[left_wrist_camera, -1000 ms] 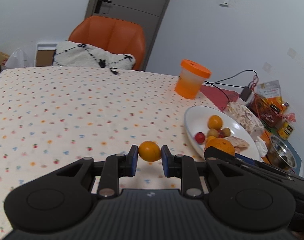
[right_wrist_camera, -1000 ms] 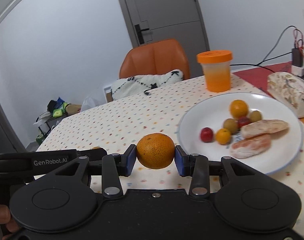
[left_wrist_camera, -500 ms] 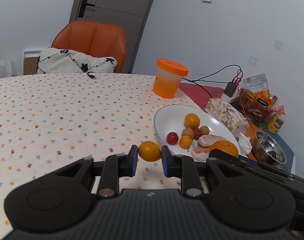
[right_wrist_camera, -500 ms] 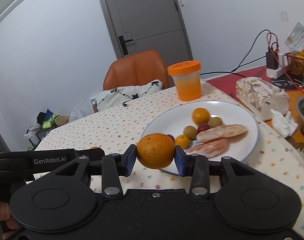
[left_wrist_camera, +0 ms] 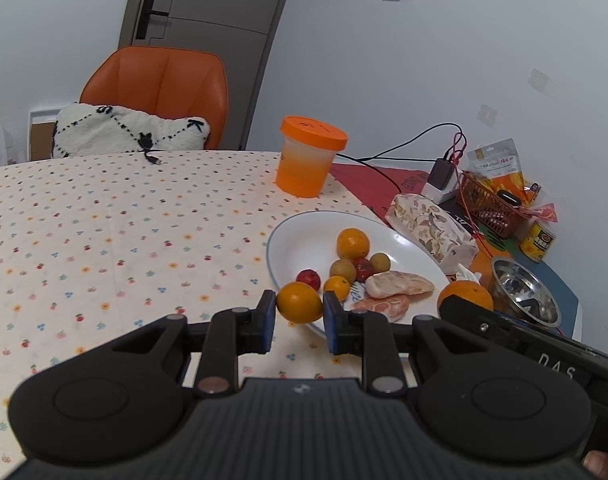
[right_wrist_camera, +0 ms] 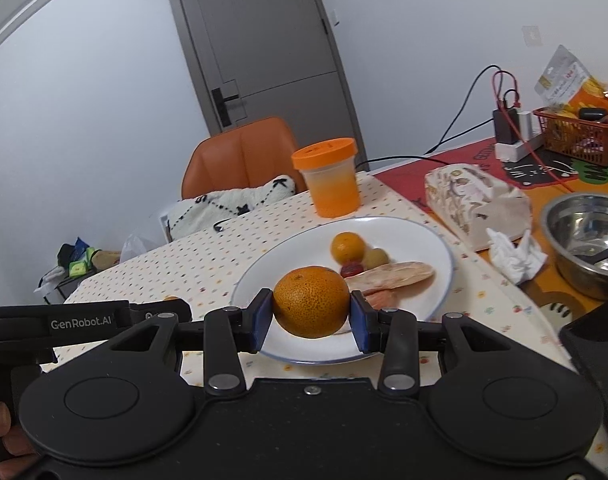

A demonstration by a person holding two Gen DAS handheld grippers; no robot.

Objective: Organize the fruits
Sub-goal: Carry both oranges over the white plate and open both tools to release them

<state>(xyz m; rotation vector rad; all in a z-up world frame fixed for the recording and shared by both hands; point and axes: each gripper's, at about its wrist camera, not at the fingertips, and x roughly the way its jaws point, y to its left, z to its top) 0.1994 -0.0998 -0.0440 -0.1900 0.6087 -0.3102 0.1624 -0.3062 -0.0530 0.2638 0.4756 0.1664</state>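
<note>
My left gripper (left_wrist_camera: 299, 319) is shut on a small orange kumquat (left_wrist_camera: 298, 302), held just above the near left rim of the white plate (left_wrist_camera: 300, 240). My right gripper (right_wrist_camera: 311, 315) is shut on a larger mandarin (right_wrist_camera: 311, 301), held over the near part of the same plate (right_wrist_camera: 431, 292). The plate holds an orange (left_wrist_camera: 352, 243), small red and yellowish fruits (left_wrist_camera: 343, 269) and peeled citrus segments (left_wrist_camera: 397, 284). The right gripper with its mandarin (left_wrist_camera: 465, 296) also shows at the right of the left wrist view.
An orange-lidded cup (left_wrist_camera: 309, 156) stands behind the plate. A tissue pack (left_wrist_camera: 431, 228), steel bowl (left_wrist_camera: 523, 300), red basket (left_wrist_camera: 487, 204), can (left_wrist_camera: 537, 240) and cables lie to the right. An orange chair (left_wrist_camera: 160, 92) with a cushion stands at the table's far edge.
Both grippers have moved right and forward towards the plate, still holding their fruits. The right gripper's mandarin now hangs over the plate.
</note>
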